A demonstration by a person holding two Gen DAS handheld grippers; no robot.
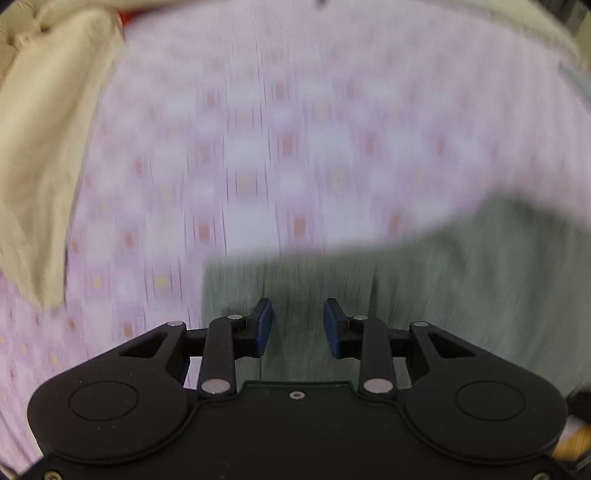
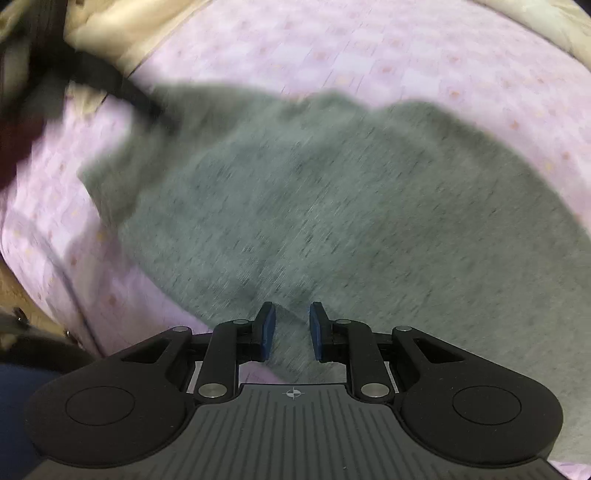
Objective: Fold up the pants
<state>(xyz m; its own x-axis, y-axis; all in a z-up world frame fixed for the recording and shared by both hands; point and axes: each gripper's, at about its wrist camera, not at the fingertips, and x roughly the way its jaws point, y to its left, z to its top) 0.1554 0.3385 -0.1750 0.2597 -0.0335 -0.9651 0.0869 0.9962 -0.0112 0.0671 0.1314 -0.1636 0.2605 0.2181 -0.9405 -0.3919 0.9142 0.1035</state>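
The grey-green pants [image 2: 332, 206] lie spread on a pink patterned bedsheet [image 2: 369, 48]. In the left wrist view the pants [image 1: 443, 280] fill the lower right. My left gripper [image 1: 297, 328] is open and empty, its blue pads [image 1: 263, 330] just above a pants edge. My right gripper [image 2: 292, 332] is open and empty, its pads [image 2: 268, 332] over the near edge of the pants. Both views are motion-blurred. The other gripper [image 2: 110, 85] shows dark and blurred at the upper left of the right wrist view.
A beige blanket [image 1: 40, 147] lies bunched along the left side of the bedsheet [image 1: 258, 129]. More beige fabric [image 2: 546, 22] borders the far right. The bed's edge [image 2: 55, 295] drops off at the lower left of the right wrist view.
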